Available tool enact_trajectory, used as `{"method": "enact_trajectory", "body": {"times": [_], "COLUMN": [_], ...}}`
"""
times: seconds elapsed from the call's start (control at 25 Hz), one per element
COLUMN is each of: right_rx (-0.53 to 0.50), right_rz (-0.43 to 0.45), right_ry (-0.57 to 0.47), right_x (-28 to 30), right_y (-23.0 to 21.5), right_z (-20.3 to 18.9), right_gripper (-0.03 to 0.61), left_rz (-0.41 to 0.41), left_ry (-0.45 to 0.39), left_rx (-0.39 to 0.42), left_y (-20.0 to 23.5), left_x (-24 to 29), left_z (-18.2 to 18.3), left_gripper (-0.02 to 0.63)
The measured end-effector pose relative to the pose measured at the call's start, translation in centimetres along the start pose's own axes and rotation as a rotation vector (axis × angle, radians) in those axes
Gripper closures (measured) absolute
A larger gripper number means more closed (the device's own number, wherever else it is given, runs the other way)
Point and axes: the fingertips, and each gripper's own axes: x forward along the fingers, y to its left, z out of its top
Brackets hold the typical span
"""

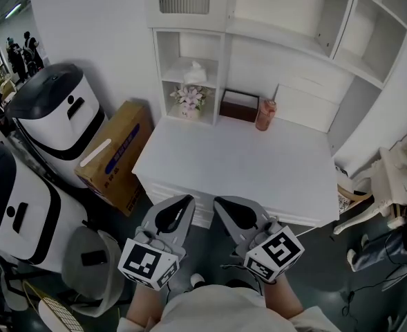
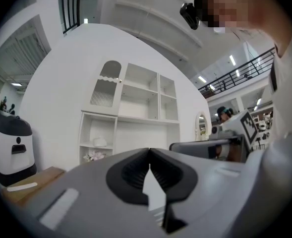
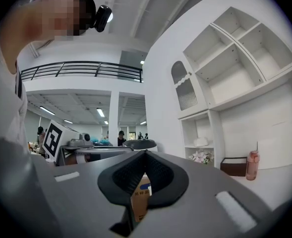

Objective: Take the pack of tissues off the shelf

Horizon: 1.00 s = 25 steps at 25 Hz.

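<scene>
The pack of tissues (image 1: pixel 195 72) is a white bundle on the upper shelf of the left cubby in the white shelf unit (image 1: pixel 224 43). It also shows small in the left gripper view as the tissues (image 2: pixel 99 142) and in the right gripper view as the tissues (image 3: pixel 201 142). My left gripper (image 1: pixel 184 200) and right gripper (image 1: pixel 221 202) hang side by side in front of the desk's near edge, well short of the shelf. Both are shut with nothing in them: the left gripper's (image 2: pixel 149 150) jaw tips meet, and so do the right gripper's (image 3: pixel 145 152).
Pink flowers (image 1: pixel 189 99) stand under the tissues. A brown box (image 1: pixel 239 106) and a pink bottle (image 1: pixel 265 114) sit at the back of the white desk (image 1: pixel 238 171). A cardboard box (image 1: pixel 113 154) and two white machines (image 1: pixel 58 113) stand left; a chair (image 1: pixel 390 178) stands right.
</scene>
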Motion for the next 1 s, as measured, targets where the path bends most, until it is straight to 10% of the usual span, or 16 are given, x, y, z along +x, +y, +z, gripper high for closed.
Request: {"method": "enact_trajectory", "body": {"times": [1.0], "right_rx": [-0.041], "right_rz": [0.022], "right_ry": [-0.003], "right_x": [8.3], "right_y": [-7.3], "right_z": [0.0], "right_gripper": [0.577], "left_rz": [-0.023], "left_ry": [-0.035], "left_rx": [0.069], "left_y": [6.6], "left_x": [7.9], "left_z": [-0.5], "left_gripper": [0.612]}}
